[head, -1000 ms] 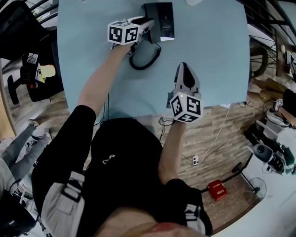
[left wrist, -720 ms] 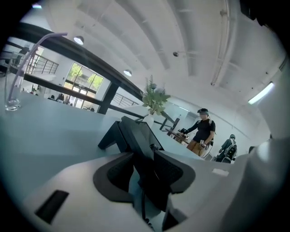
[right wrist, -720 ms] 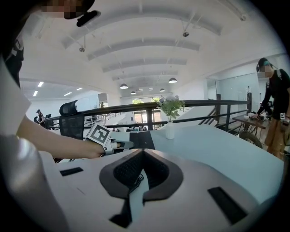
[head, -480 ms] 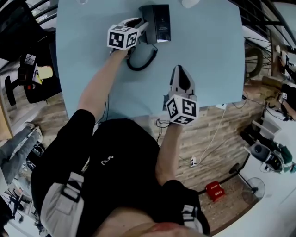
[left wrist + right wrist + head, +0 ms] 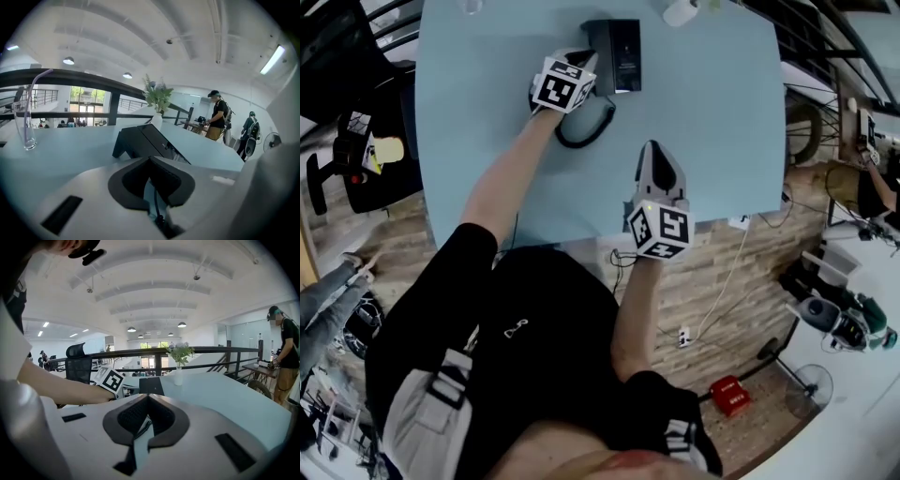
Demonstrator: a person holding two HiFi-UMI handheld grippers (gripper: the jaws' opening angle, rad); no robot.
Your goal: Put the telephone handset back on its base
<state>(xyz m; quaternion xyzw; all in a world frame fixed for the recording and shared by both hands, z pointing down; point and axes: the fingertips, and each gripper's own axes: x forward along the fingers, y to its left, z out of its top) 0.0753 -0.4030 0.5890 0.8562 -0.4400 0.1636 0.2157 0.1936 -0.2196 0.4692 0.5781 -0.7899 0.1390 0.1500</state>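
Base point(image 5: 620, 52) beside closed left tool point(image 5: 585, 62)

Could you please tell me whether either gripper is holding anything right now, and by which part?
Nothing is held. The left gripper, close by the black telephone base, and the right gripper both have their jaws shut on nothing.

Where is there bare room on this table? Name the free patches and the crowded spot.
Free: the wide table stretch right of the telephone base, past the right gripper; also the strip between the left forearm and the left edge. Crowded: far middle, where base, coiled cord and left gripper bunch.
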